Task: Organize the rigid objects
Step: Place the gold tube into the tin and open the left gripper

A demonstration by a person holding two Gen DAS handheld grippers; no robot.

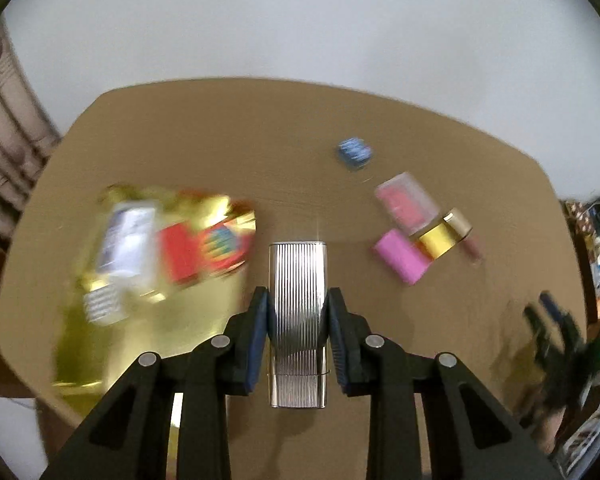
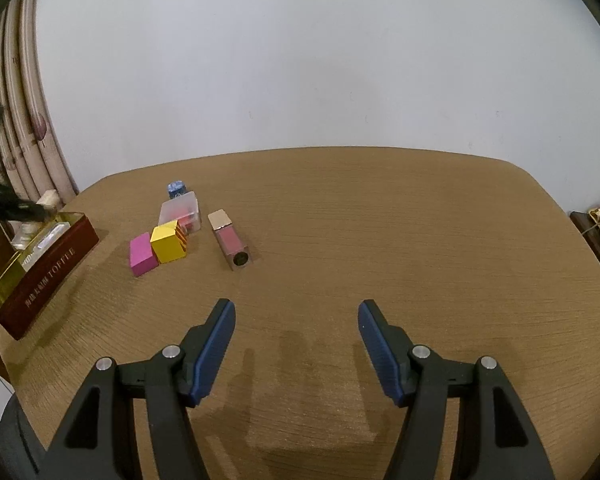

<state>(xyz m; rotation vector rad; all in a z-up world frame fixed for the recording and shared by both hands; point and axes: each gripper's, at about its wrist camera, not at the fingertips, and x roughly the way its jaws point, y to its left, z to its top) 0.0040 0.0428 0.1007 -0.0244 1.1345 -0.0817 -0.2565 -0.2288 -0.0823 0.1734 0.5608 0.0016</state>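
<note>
My left gripper is shut on a ribbed silver case and holds it above the table, right of a gold box that is blurred and holds several items. My right gripper is open and empty over the table's near middle. Loose items lie on the table: a pink block, a yellow box, a clear case with pink inside, a pink lip-gloss tube and a small blue cube. The box shows a dark red side with "TOFFEE" in the right wrist view.
The wooden table stands against a white wall. Curtains hang at the left. Part of the left gripper's arm reaches over the box. Clutter sits beyond the table's right edge.
</note>
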